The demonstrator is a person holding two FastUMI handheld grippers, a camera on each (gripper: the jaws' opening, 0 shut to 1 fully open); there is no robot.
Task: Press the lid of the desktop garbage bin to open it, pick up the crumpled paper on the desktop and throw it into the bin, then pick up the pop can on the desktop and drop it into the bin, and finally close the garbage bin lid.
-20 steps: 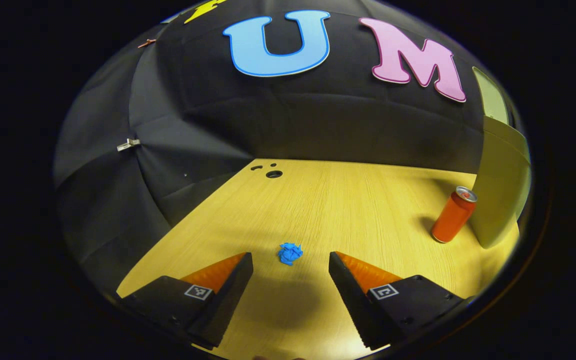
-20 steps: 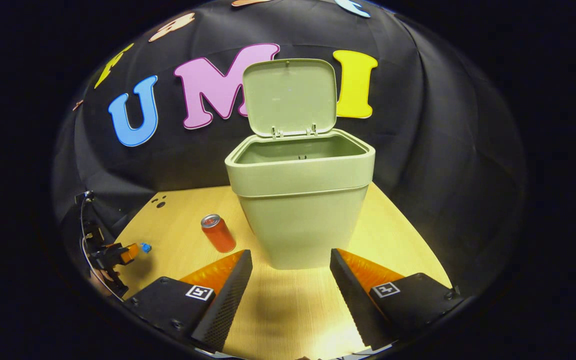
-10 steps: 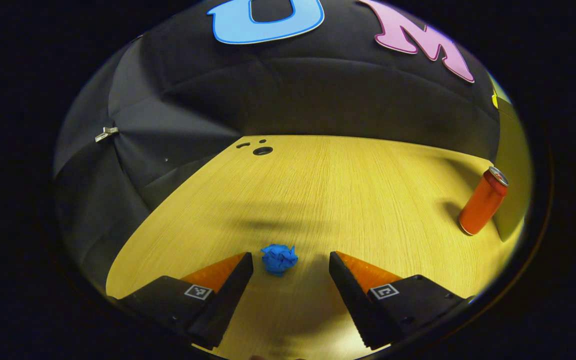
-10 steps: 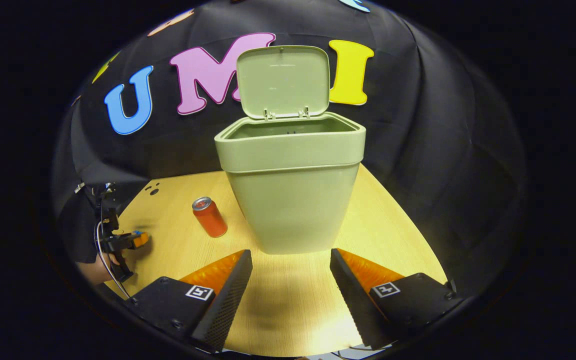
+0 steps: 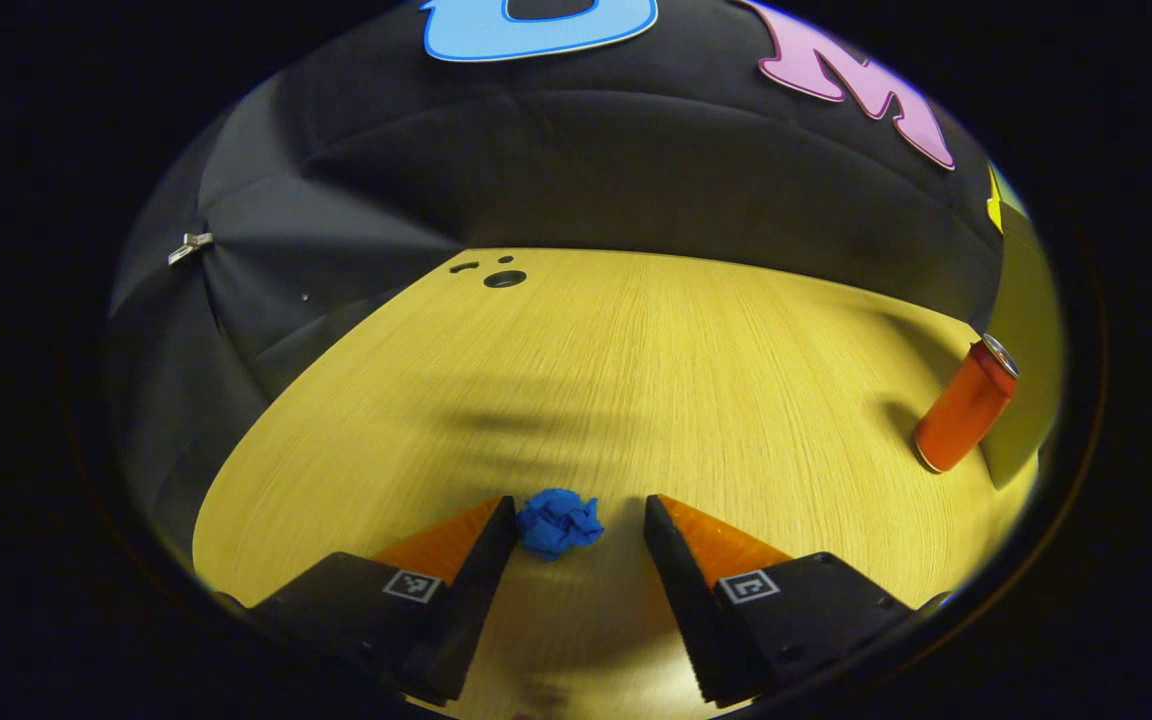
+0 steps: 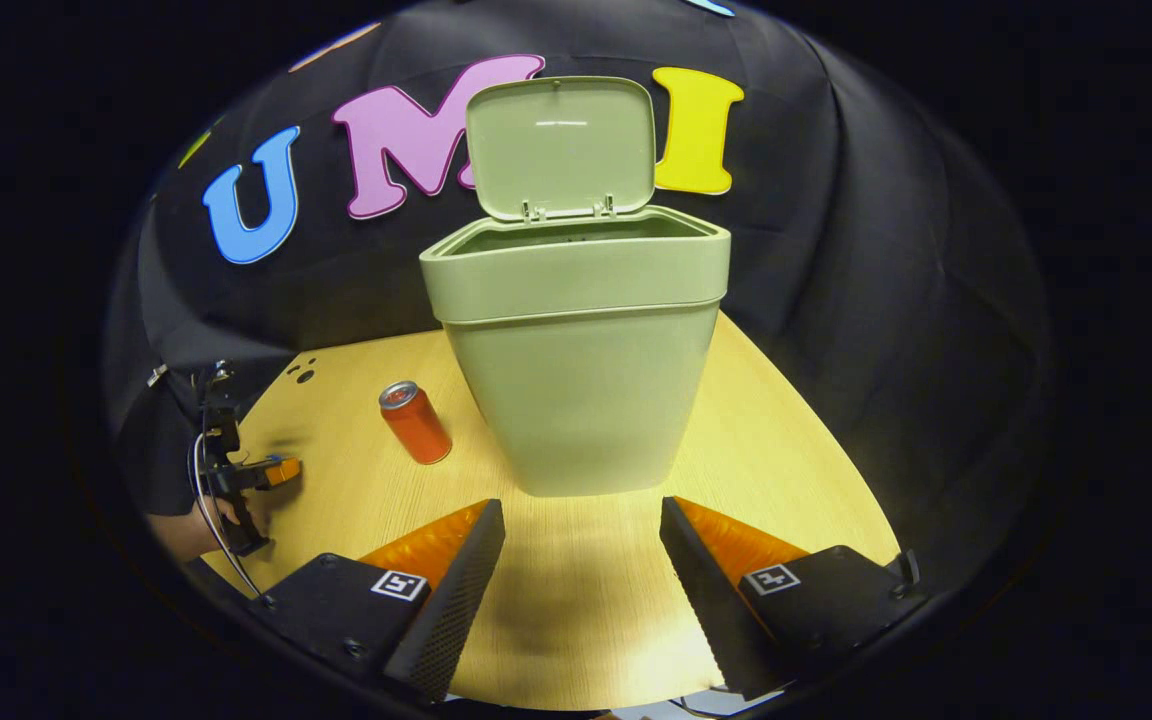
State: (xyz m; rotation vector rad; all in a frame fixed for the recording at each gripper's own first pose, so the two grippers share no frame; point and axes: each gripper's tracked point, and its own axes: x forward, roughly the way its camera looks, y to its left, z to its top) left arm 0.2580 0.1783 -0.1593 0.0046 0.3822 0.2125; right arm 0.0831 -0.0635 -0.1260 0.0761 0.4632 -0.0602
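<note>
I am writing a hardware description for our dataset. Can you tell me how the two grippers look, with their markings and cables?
Each gripper, left and right, has two wedge-shaped fingers on dark blocky bases, and each base carries a small square black-and-white marker. In the right gripper view, the left gripper appears farther off, with a dark frame and a thin cable looping down beside the holding hand.

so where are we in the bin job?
Done: the green bin's lid stands open. In hand: the left tongs are open around the blue crumpled paper on the desktop, one finger touching or nearly touching it, not yet clamped. Left: grasp and bin the paper, then the orange pop can, upright beside the bin, then close the lid. The right tongs are open, empty.
</note>
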